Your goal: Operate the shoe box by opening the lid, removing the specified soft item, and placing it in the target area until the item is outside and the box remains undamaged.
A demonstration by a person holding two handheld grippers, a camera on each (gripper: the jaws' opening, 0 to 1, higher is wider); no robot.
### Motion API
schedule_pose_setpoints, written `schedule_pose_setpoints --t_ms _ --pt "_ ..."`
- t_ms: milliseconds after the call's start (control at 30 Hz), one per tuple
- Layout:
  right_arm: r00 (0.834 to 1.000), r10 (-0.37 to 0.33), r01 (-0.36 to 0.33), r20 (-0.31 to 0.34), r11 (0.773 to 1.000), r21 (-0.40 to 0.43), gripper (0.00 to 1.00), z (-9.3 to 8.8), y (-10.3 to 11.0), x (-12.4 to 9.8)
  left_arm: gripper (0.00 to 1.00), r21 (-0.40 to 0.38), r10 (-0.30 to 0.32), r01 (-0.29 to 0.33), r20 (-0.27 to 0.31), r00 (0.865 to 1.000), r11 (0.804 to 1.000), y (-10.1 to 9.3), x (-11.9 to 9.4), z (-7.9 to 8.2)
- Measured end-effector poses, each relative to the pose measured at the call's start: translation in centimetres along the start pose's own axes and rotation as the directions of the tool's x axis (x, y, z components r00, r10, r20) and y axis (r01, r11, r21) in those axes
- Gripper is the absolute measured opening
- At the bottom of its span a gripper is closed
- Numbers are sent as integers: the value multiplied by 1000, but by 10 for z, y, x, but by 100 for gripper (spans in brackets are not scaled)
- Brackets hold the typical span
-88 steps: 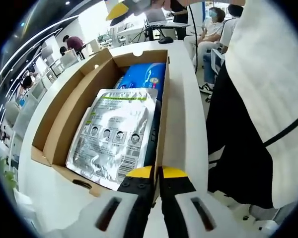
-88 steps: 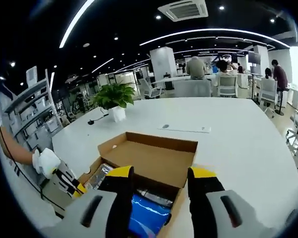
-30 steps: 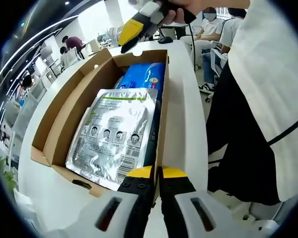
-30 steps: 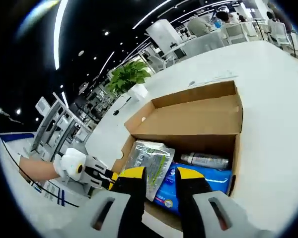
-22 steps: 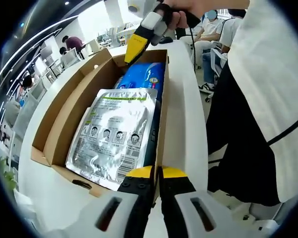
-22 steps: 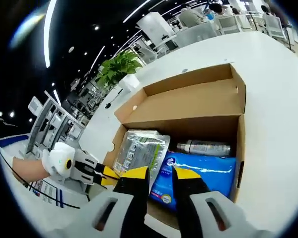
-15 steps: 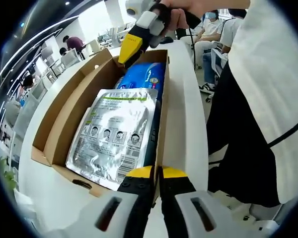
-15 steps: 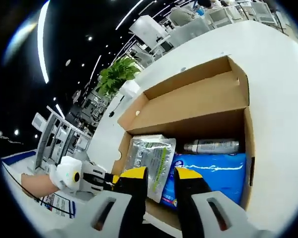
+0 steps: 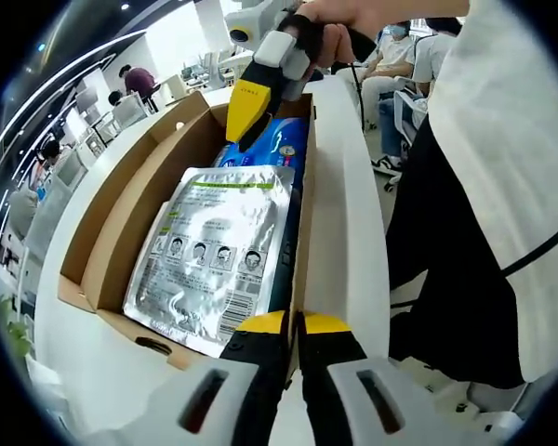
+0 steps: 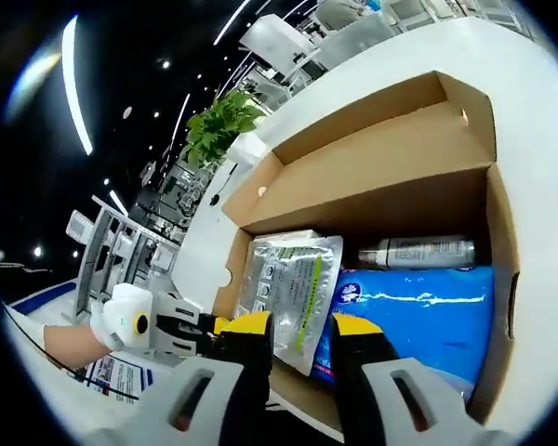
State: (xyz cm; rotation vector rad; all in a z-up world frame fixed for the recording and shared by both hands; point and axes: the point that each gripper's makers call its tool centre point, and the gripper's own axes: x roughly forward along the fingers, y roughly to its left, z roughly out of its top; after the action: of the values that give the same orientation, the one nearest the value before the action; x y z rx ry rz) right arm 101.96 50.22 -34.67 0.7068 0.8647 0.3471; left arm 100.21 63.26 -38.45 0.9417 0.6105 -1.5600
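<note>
The box (image 9: 121, 214) stood open on the white table (image 9: 344, 242), so the removal step was in hand. The right hand-held gripper (image 9: 245, 110), jaws parted by a narrow gap and holding nothing, hung over the blue pack (image 10: 418, 321), which lay in the box beside the silver pouch (image 9: 214, 251) and a bottle (image 10: 418, 251). The left hand-held gripper (image 9: 293, 325) looked clenched on the box's near edge. Next, the right jaws would need to pinch the soft pack and lift it clear of the wall. Around lay an open office with a plant (image 10: 225, 125) and seated people.

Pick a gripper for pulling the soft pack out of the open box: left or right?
Right. The right gripper hangs over the blue pack in the box, jaws slightly apart. The left gripper pinches the box wall, steadying it.
</note>
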Motion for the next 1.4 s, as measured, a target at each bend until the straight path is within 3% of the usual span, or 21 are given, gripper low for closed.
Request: schedule_pose_setpoints --t_ms 333,367,400,467,533,600,700,867,967,1000,1067,1167,1233,1300,1400 --pt "997 -54 50 -51 995 -83 21 -10 -9 10 4 -6 3 -3 -1 1000 1000 1 0 -1" --pt "996 -75 71 -45 994 -84 19 -9 -8 6 4 -6 3 -3 -1 1000 1000 1 0 0" --pt "993 -110 113 32 983 -147 20 4 -9 1 4 -7 3 -3 -2 1000 1000 1 0 0" --pt "991 -124 132 55 977 -165 20 9 -14 0 4 -10 4 -4 -3 1000 1000 1 0 -1" --pt "994 -107 106 -10 988 -111 21 1 -17 2 4 -7 5 -5 -2 1000 1000 1 0 -1" --pt "995 -94 91 -20 988 -127 21 0 -18 6 4 -5 3 -3 -1 1000 1000 1 0 -1" --pt "995 -46 36 -83 993 -113 21 -11 -9 13 4 -4 0 0 -4 1000 1000 1 1 -1" --pt "997 -33 24 -68 991 -128 23 -11 0 18 4 1 -1 1 -3 1000 1000 0 0 0" --pt "998 -28 24 -49 995 -92 21 -9 0 18 4 0 -1 1 -3 1000 1000 0 0 0" --pt "999 -18 16 -47 999 -31 20 -9 0 16 4 0 1 -1 -3 1000 1000 0 0 0" --pt "999 6 -5 -42 999 37 19 -6 3 14 4 -1 2 -2 -2 1000 1000 0 0 -1" --pt "997 78 -78 -13 996 35 15 -1 17 13 4 0 -1 1 -4 1000 1000 0 0 0" --pt "992 125 -122 -27 989 84 17 -3 26 13 4 2 -2 2 -6 1000 1000 0 0 0" --pt "996 71 -69 -48 997 24 17 -5 20 21 4 1 -1 1 -5 1000 1000 0 0 -1" --pt "996 72 -71 -48 997 18 19 -6 26 26 4 -1 1 -1 -6 1000 1000 0 0 -1"
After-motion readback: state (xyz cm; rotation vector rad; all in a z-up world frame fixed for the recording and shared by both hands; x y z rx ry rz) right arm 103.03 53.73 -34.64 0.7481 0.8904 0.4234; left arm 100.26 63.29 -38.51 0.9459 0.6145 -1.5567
